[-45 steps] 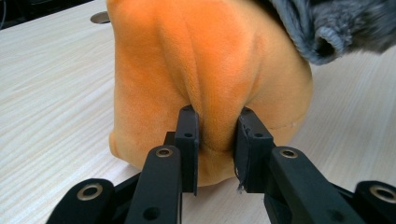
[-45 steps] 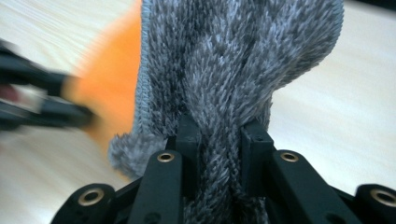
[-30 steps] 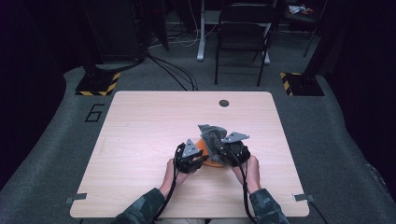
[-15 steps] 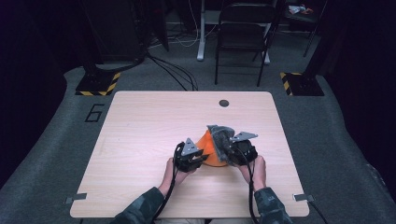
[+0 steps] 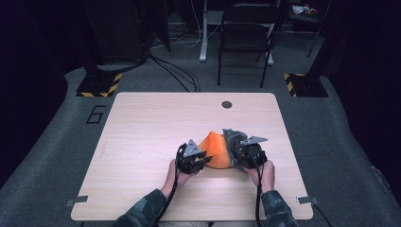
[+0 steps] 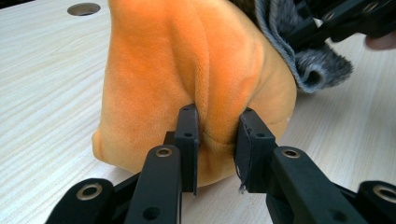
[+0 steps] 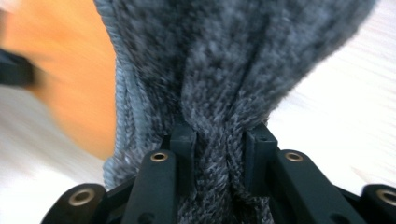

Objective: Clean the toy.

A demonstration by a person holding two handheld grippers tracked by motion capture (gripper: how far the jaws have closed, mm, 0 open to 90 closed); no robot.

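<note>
Our right gripper (image 5: 239,156) has sunk toward the table (image 5: 142,137) since the earlier frame, drawing the grey fabric (image 5: 231,138) down beside the orange plush (image 5: 215,149).

We pinch a bunched fold of the grey fabric between the right gripper's nearly closed jaws, which have just been easing apart a little, while our left gripper (image 5: 201,158) clamps a ridge of the orange plush between narrowly spaced jaws. The plush rests on the table between the two grippers, the grey fabric touching its right side.
</note>
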